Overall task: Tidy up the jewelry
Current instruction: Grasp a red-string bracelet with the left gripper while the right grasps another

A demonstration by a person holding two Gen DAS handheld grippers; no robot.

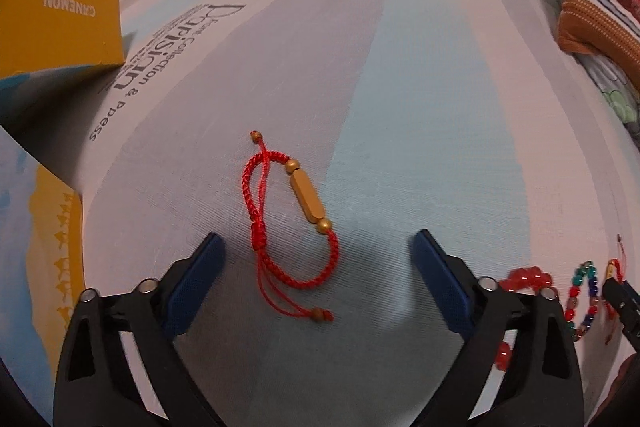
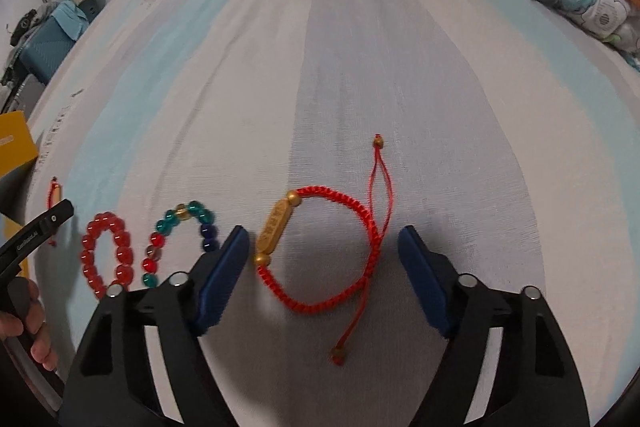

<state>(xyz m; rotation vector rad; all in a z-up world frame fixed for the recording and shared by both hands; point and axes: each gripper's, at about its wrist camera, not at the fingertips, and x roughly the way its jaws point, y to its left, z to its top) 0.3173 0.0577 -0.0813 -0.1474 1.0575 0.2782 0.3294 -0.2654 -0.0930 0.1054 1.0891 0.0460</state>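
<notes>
In the left wrist view a red braided bracelet (image 1: pixel 294 223) with a gold bar is seen lying folded on the sheet (image 1: pixel 420 147), low in the frame's middle, between the wide-spread, empty fingers of the left gripper (image 1: pixel 318 247). In the right wrist view a second braided bracelet (image 2: pixel 320 251) is laid out round between the parted, empty fingers of the right gripper (image 2: pixel 324 239); a red bead bracelet (image 2: pixel 106 253) and a multicoloured bead bracelet (image 2: pixel 180 239) are seen lower left. A pinch is best made on the braid, not the slippery gold bar, with loose cord ends kept clear.
</notes>
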